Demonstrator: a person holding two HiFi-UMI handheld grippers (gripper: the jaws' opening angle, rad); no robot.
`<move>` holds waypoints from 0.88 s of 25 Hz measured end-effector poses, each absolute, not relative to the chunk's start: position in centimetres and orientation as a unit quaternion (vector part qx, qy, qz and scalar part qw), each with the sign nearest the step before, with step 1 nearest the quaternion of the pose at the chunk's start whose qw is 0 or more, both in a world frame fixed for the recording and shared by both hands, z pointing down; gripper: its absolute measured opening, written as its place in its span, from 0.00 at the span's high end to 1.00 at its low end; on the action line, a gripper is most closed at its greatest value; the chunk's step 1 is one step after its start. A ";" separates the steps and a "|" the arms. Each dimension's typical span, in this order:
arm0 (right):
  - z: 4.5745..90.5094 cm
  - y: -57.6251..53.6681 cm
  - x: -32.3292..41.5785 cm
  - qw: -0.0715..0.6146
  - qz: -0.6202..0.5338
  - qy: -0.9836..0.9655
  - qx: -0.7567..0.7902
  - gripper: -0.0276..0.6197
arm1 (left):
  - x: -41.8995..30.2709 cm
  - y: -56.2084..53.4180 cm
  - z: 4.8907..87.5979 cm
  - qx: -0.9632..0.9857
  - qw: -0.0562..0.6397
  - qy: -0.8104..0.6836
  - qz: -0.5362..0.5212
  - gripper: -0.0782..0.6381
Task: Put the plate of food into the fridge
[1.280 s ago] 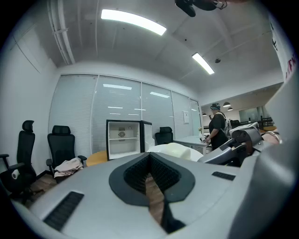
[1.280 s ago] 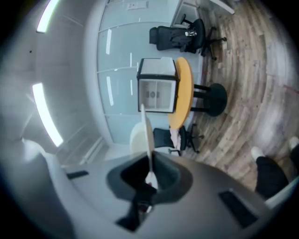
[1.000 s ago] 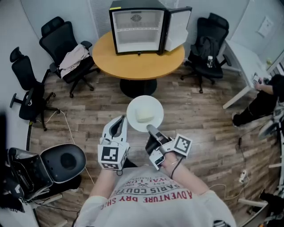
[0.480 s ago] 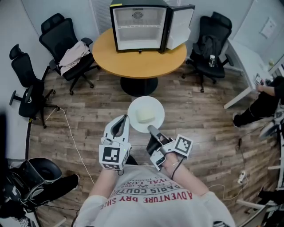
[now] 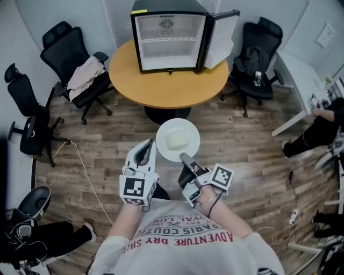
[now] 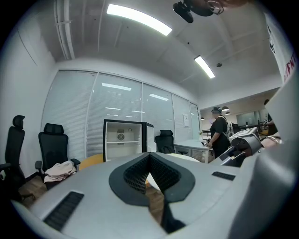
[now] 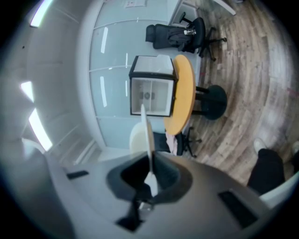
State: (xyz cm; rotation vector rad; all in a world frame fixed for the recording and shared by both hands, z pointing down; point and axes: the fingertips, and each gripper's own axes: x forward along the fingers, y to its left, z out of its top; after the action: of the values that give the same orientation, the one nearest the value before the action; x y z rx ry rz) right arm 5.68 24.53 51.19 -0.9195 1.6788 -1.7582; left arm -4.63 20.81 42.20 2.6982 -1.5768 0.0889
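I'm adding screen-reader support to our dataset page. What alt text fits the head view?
Seen from above, a person's right gripper pinches the rim of a white plate bearing pale food, left gripper alongside. Ahead, an open fridge stands on a round wooden table.

My light grey cotton T-shirt [image 5: 185, 252] carries red print, upside down from where I look: "ADVENTURE DRY SHE", cut off at the edge, and above it "PARIS COUTU". The round emblem [image 5: 166, 23] on the back wall of the open black mini fridge [image 5: 161, 6] is too small to read, as is the white wall sheet [image 5: 324, 33].
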 end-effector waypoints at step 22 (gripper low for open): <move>49.6 1.5 -0.3 0.317 -0.628 0.600 -0.382 0.90 | -10.9 -2.1 40.9 0.892 -0.010 -0.451 0.032 0.85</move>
State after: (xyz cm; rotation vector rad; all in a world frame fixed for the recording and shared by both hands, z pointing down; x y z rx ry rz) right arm -0.28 1.50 49.56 -1.0046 1.5796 -1.6529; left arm -10.94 -2.07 40.92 2.8189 -1.4263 0.1014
